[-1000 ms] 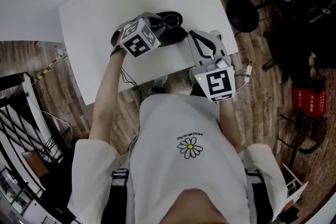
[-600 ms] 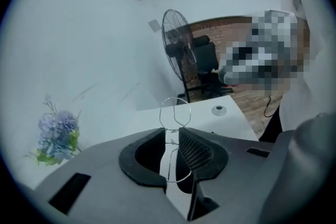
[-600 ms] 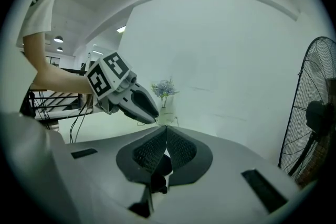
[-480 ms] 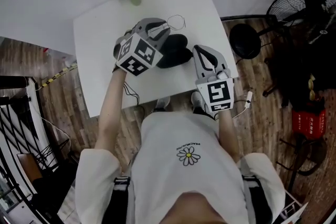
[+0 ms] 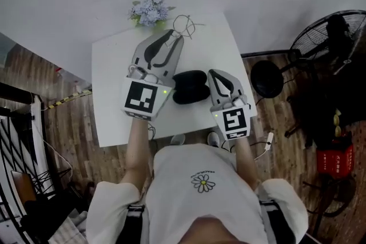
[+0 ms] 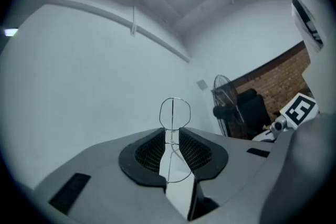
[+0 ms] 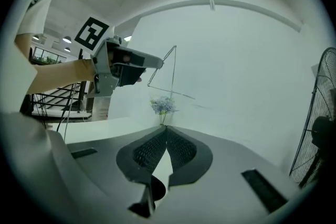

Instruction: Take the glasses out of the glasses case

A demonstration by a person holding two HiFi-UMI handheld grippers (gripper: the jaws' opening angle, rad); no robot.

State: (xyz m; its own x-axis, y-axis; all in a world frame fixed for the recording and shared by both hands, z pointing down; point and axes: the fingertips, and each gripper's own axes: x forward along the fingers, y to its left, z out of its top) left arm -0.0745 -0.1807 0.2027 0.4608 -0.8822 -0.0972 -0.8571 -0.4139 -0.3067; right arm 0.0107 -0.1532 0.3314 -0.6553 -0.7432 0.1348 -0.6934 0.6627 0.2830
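The left gripper [image 5: 173,37], jaws clamped on the wire glasses [image 5: 185,24], holds them clear above the far side of the table [image 5: 110,97], while the right gripper [image 5: 214,74], jaws together and empty, sits just right of the black case [image 5: 190,87], probably to steady it.

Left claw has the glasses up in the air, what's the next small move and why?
Probably lower the left claw and set the glasses on bare table beside the case: the wire frame is pinched in its jaws, already well clear of the case.
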